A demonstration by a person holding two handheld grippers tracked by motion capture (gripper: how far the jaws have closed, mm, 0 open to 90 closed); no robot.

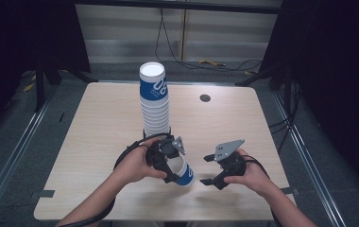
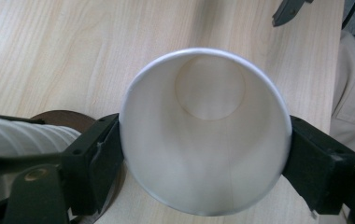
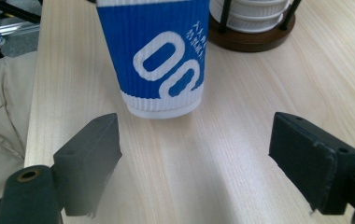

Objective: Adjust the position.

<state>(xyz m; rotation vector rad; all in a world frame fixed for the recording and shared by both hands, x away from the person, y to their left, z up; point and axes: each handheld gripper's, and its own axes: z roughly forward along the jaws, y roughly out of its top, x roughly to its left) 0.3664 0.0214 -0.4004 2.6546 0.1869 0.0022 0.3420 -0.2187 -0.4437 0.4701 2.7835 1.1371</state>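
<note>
A single blue-and-white ribbed paper cup [image 1: 185, 173] is held tilted just above the table, near its front middle. My left gripper [image 1: 175, 165] is shut on it, one black pad on each side of the rim. The left gripper view looks straight into the cup's white inside [image 2: 206, 135], held between the jaws of the left gripper [image 2: 206, 156]. My right gripper [image 1: 207, 169] is just to the cup's right, open, with nothing between its jaws. In the right gripper view the cup's base [image 3: 159, 56] sits ahead of the wide-spread right gripper [image 3: 196, 154].
A tall stack of matching cups [image 1: 155, 101] stands in a dark round holder [image 3: 255, 39] just behind the left gripper. A small black disc [image 1: 205, 98] lies on the wooden table [image 1: 106, 123] at the back right. Cables run over the floor beyond.
</note>
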